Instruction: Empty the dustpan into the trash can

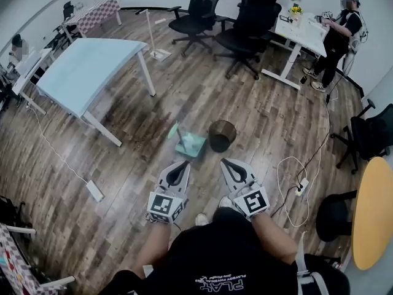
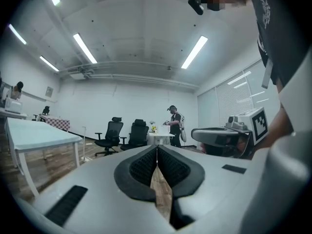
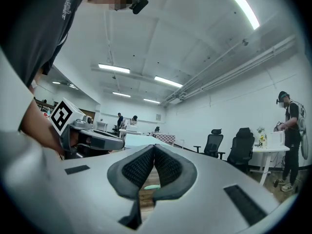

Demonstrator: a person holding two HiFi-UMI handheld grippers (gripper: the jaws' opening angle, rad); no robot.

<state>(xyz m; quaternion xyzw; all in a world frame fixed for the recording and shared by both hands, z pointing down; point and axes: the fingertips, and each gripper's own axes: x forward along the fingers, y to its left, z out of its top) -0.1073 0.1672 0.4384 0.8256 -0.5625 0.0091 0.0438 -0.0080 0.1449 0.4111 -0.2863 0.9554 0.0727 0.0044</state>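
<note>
The room is viewed from the person's head, forward and steeply down onto the wooden floor (image 1: pixel 258 121), with the left gripper (image 1: pixel 184 163) and right gripper (image 1: pixel 225 161) caught near, at the bottom edge. Each gripper view is set low and level, right behind its own jaws, and is faced toward the far wall (image 2: pixel 126 101); the other gripper is caught at its inner side. The black office chairs (image 2: pixel 114 133), the white desk (image 2: pixel 161 136), the standing person (image 2: pixel 174 123) at the far right and the blue table (image 1: pixel 92 69) at the left are shared by all three views.
</note>
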